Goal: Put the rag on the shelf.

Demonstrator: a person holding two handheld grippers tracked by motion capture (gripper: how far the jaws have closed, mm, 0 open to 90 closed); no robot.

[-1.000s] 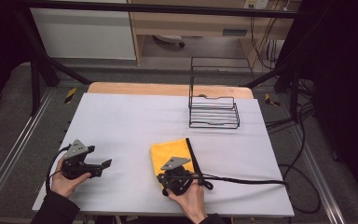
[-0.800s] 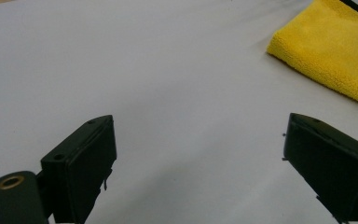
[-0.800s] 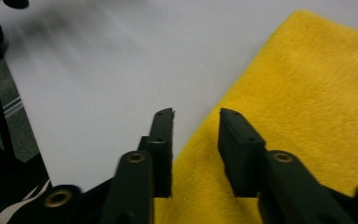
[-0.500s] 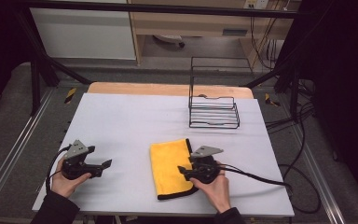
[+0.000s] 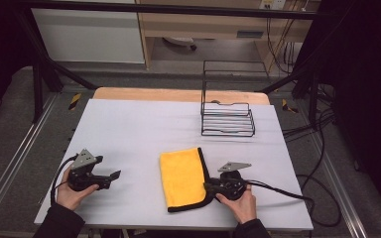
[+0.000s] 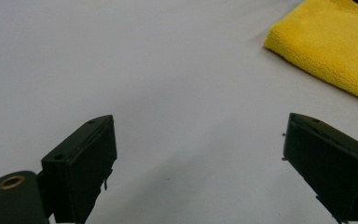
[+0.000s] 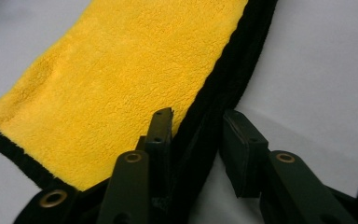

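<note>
Where the half-open right tool [image 7: 196,140] straddles its black hem, the folded yellow cloth [image 5: 182,176] lies flat.

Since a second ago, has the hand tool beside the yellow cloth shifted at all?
Yes. The right gripper has gone from over the yellow cloth to its black-trimmed right edge, on the wire rack side.

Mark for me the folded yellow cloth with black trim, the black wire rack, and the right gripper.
Folded yellow cloth with black trim [image 5: 181,176], high view, middle of its yellow top.
Black wire rack [image 5: 227,119], high view, basket wires.
Right gripper [image 7: 196,135], right gripper view, between its fingertips.
</note>
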